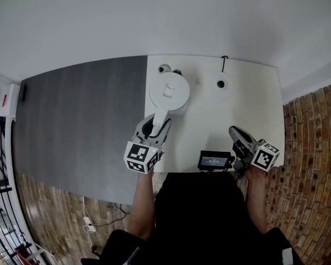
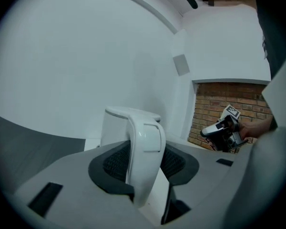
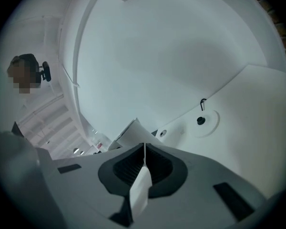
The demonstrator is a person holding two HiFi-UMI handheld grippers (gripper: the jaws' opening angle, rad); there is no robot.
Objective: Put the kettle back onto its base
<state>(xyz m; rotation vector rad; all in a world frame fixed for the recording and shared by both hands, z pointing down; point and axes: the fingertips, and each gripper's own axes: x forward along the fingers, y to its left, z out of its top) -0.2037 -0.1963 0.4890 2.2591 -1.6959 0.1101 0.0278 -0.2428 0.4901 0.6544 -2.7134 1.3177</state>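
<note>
A white kettle (image 1: 169,91) stands on the white table (image 1: 254,101), left of its round white base (image 1: 221,84), which lies bare with a dark centre. My left gripper (image 1: 156,127) reaches in from the near side and is shut on the kettle's handle (image 2: 145,149). In the left gripper view both dark pads sit against the handle's sides, with the kettle body (image 2: 115,124) behind. My right gripper (image 1: 235,132) hovers at the table's near right, shut with nothing between its pads (image 3: 144,161). Ahead of it in the right gripper view lie the base (image 3: 200,120) and the kettle (image 3: 131,133).
A small black device (image 1: 214,160) sits at the table's front edge between my arms. Two small round fittings (image 1: 164,69) lie behind the kettle. A cord (image 1: 224,63) runs back from the base. Grey floor (image 1: 83,120) lies left, a brick wall (image 1: 311,142) right.
</note>
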